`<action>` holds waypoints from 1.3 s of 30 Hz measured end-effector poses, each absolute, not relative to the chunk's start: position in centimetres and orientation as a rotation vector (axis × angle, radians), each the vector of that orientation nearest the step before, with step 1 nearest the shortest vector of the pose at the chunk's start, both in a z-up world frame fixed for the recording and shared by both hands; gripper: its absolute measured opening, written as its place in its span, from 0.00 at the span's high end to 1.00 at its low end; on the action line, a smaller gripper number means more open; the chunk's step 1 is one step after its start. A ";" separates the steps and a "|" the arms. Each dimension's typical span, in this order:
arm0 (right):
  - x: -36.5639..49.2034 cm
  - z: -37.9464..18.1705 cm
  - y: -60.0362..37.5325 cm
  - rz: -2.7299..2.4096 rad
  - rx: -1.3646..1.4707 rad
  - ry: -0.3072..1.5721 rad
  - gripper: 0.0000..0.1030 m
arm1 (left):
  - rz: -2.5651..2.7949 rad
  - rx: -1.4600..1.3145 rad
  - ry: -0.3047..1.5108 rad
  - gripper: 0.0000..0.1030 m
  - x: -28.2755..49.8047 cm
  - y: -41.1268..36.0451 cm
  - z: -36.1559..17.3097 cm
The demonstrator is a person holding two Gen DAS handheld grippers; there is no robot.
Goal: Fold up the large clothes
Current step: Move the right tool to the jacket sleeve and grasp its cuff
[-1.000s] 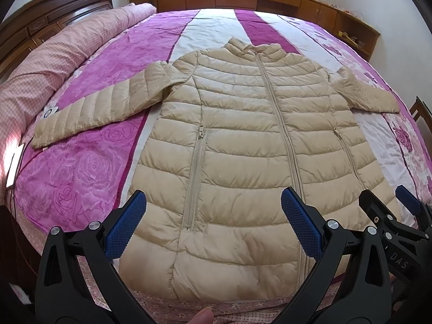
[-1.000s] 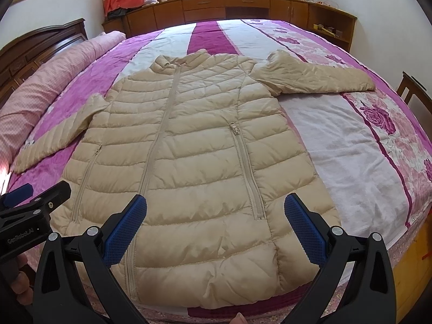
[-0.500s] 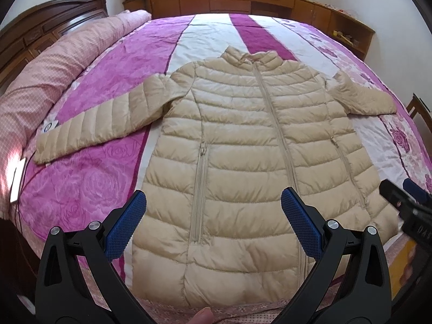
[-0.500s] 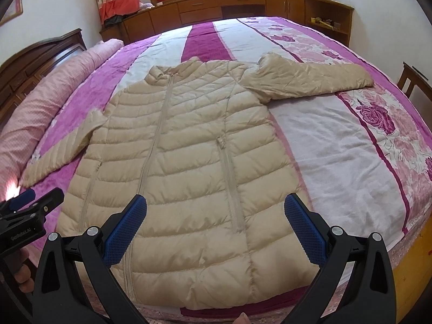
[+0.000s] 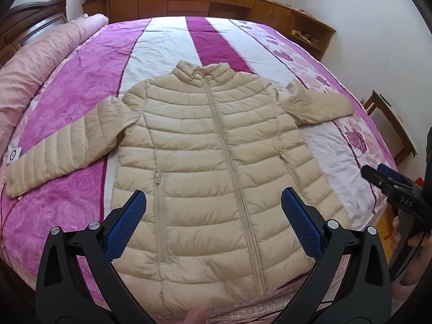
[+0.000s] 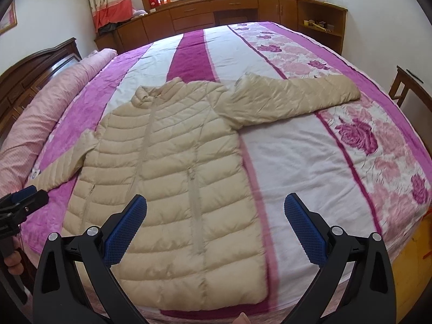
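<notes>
White letters "DAS" stand on the right tool [image 5: 388, 174]'s black body.

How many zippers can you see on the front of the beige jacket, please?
3 on the jacket: a long centre zipper from collar to hem, and two pocket zippers, one either side. Any on the underside are hidden.

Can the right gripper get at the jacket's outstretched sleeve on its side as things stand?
Probably yes. The right gripper is open and empty, and only bare bedspread lies between it and the sleeve, which lies flat with nothing on it. It would need a long forward reach.
</notes>
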State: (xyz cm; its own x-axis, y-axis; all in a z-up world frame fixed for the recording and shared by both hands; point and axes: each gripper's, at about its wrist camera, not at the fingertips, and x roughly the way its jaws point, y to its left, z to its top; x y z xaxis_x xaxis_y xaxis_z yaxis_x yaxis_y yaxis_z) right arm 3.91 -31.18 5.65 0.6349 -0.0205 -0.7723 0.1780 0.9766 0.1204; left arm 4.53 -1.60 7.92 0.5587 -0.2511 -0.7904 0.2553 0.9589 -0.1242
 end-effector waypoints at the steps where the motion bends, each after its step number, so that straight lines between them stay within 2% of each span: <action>1: 4.2 5.9 -31.7 -0.122 0.191 0.875 0.05 | -0.281 0.016 0.925 0.04 4.8 -1.7 8.1; 8: 6.7 8.0 -38.0 -0.235 0.248 0.846 0.05 | -0.196 0.051 0.894 0.04 6.3 -1.8 8.9; 16: 10.4 8.0 -44.2 -0.337 0.308 0.824 0.05 | -0.132 0.070 0.922 0.04 8.2 -2.3 7.0; 30: 20.2 -1.6 -47.8 -0.311 0.411 0.890 0.05 | -0.041 0.106 1.061 0.04 11.7 -4.3 -1.5; 39: 24.2 -5.8 -49.1 -0.277 0.512 0.875 0.05 | -0.001 0.122 1.136 0.04 13.4 -4.7 -5.5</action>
